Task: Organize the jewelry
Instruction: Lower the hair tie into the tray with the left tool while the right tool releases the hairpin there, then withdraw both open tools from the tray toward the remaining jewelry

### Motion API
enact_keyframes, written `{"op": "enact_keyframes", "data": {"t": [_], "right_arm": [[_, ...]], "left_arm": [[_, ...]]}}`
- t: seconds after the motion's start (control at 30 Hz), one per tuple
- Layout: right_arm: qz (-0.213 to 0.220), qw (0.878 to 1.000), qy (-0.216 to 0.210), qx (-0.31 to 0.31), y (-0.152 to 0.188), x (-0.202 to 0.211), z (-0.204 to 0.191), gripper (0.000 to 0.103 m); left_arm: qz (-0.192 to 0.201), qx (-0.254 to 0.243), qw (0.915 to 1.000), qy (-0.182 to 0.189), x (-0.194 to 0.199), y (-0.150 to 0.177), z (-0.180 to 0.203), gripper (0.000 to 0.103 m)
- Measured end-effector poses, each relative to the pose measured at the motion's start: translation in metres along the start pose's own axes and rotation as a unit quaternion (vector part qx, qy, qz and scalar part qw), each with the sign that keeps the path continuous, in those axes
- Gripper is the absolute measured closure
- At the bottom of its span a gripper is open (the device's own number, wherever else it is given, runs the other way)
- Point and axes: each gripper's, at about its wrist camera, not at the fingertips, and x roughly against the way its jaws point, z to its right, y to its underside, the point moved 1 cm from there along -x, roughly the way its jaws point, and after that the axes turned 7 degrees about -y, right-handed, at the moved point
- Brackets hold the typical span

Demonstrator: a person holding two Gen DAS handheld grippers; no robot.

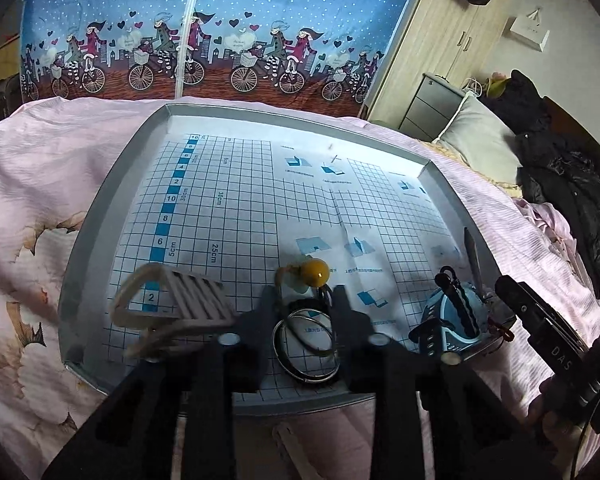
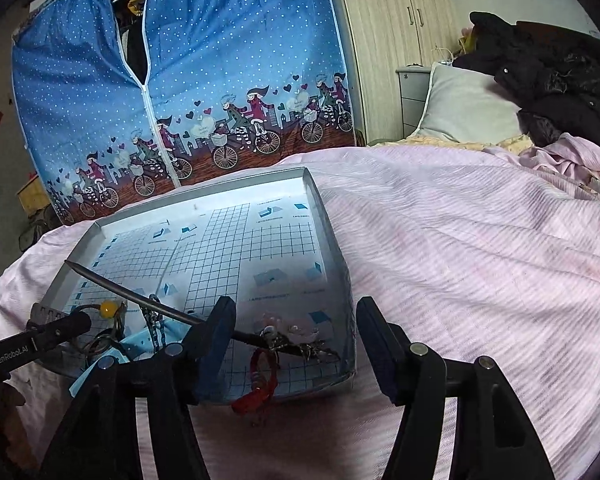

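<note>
Home bedroom: bed (image 2: 460, 260) with pink sheet, grey pillow (image 2: 464, 104), zip-up fabric closet (image 2: 220, 60) with bicycle print, wooden wardrobe (image 2: 396, 32), small drawer unit (image 1: 432, 100), dark clothes (image 2: 560, 64) piled by pillow.

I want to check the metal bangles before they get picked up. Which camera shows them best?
The left wrist view: the metal bangles lie close and almost whole on the tray, between the open left gripper fingers. The right wrist view shows only a small, dim part of them at the left.
</note>
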Motion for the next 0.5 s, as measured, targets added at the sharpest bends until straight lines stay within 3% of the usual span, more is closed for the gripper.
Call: {"op": "enact_keyframes", "data": {"t": [0.07,0.1,0.23,0.3,0.37,0.5], "right_arm": [[0.004,1.000,-0.001,-0.001,-0.001,0.004,0.000,0.034],[0.006,1.000,-0.001,-0.002,-0.002,0.006,0.000,0.028],[0.026,1.000,0.013,0.003,-0.005,0.019,-0.001,0.023],[0.037,0.999,0.018,0.009,-0.007,0.025,-0.002,0.011],[0.047,0.999,0.019,0.011,-0.009,0.031,-0.003,0.005],[0.063,0.998,0.011,0.018,-0.011,0.042,-0.006,0.000]], "left_arm": [[0.015,-0.004,0.9999,-0.006,0.006,0.001,0.003,0.042],[0.020,-0.010,0.9997,-0.009,0.009,0.000,0.006,0.039],[0.041,-0.048,0.9977,-0.026,0.019,0.001,0.016,0.028],[0.059,-0.056,0.9964,-0.022,0.026,0.002,0.019,0.021],[0.073,-0.059,0.9954,-0.020,0.032,0.003,0.021,0.013],[0.104,-0.058,0.9928,-0.012,0.050,0.002,0.022,0.003]]}}
